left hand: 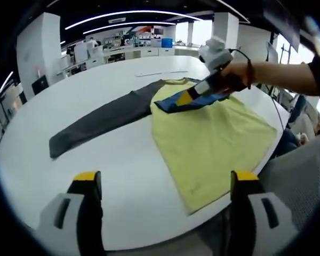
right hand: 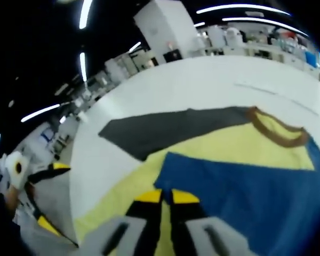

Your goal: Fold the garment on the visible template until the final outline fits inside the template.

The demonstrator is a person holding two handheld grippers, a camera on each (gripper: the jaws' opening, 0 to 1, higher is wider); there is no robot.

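White bench (left hand: 122, 160) carries the yellow garment (left hand: 213, 138). Right tongs (left hand: 188, 97) pinch its blue sleeve (left hand: 194, 102) folded over the body. Left tongs (left hand: 165, 184) hover wide open, well short of the hem.

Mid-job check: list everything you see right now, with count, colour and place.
Garment: one, yellow body, brown collar, flat on the table.
Grey sleeve: one, spread out sideways on the table.
Blue sleeve: one, folded over the yellow body.
Table: one, white.
Left gripper: jaws open, yellow-tipped, above the table edge.
Right gripper: jaws nearly closed at the blue sleeve's edge; grip unclear.
Hand: one, holding the right gripper.
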